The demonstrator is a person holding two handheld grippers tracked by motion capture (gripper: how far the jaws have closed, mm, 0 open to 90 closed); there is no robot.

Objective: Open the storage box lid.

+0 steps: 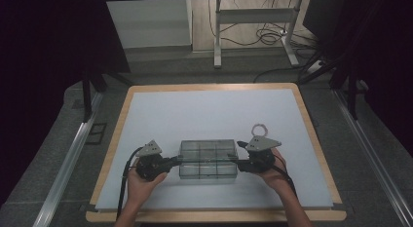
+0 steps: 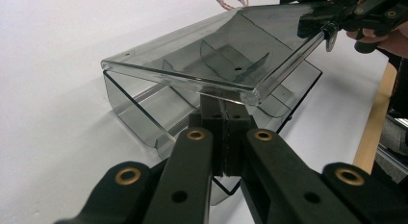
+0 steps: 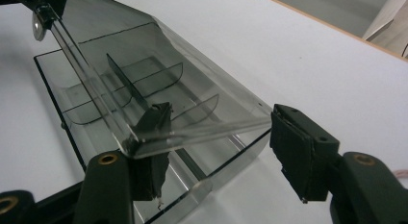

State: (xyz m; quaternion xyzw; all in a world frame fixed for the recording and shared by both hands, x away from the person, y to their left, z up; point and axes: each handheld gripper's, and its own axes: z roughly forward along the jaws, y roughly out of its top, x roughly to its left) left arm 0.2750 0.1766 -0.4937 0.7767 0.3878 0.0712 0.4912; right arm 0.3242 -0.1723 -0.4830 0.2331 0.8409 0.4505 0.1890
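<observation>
Work: lid (image 2: pixel 211 51) of a clear smoky compartment box (image 1: pixel 208 160) is being handled; box sits at the near middle of the counter (image 1: pixel 209 110).
Lid state: raised and tilted above the box base (image 2: pixel 139 108), partly open, not flat on either side.
Left gripper (image 2: pixel 223 137): fingers closed together just under the lid's near edge; whether they pinch it I cannot tell.
Right gripper (image 3: pixel 216 152): fingers apart, straddling the lid's corner; one pad (image 3: pixel 151 125) touches it, the other (image 3: pixel 296 147) stands clear.
Remaining, by judgement: lid to be swung fully open or shut; compartments appear empty.
Surface: white sheet on a wood-edged counter; small wire coil (image 1: pixel 259 128) near the right hand (image 1: pixel 272 176).
Room: dim, grey floor, metal frame legs (image 1: pixel 217 37) and cables (image 1: pixel 265 37) beyond.
</observation>
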